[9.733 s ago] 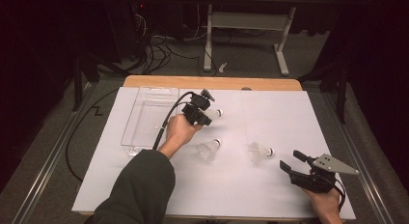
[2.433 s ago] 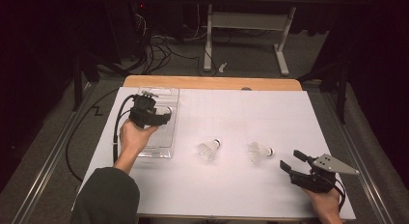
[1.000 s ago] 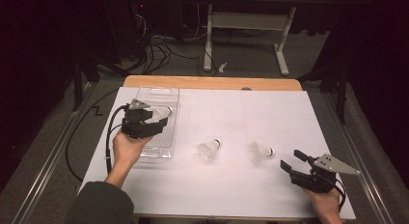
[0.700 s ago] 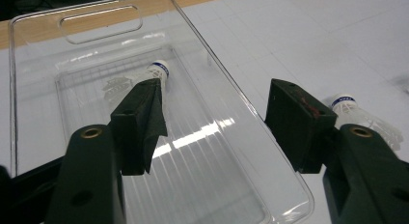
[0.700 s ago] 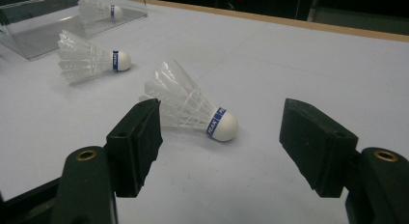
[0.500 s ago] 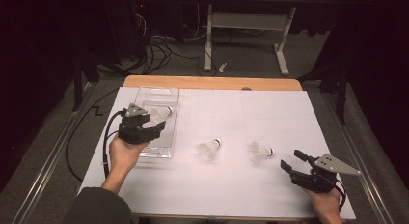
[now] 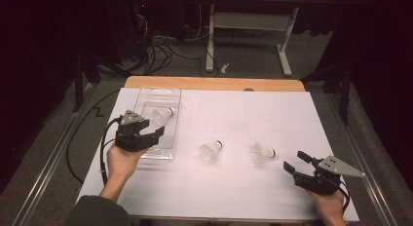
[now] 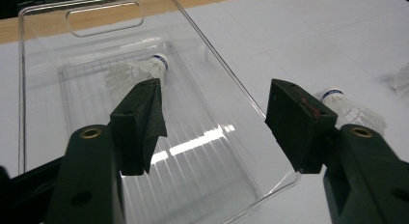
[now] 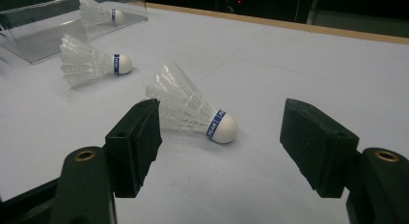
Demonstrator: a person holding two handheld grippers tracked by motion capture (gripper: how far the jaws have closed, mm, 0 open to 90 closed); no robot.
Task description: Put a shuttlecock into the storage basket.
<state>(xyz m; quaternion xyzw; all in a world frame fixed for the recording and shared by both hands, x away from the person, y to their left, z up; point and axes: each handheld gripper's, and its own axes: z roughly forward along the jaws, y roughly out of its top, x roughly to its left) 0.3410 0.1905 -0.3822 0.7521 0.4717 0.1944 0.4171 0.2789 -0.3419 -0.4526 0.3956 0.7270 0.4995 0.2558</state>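
One shuttlecock (image 7: 162, 115) now lies on its side in the clear plastic tray (image 7: 168, 153) at the left of the surface (image 7: 272, 114), where 9.7 seconds ago the tray was empty and the left gripper carried it. The left gripper (image 7: 151, 137) has since drawn back over the tray's near end, jaws wide and empty, so one piece looks delivered. Two shuttlecocks remain on the white sheet: the middle shuttlecock (image 7: 211, 150) and the right shuttlecock (image 7: 262, 153), which lies just ahead of the right gripper (image 7: 297, 162), also wide open and unmoved. The blue band on the right shuttlecock's cork reads "PEAK".
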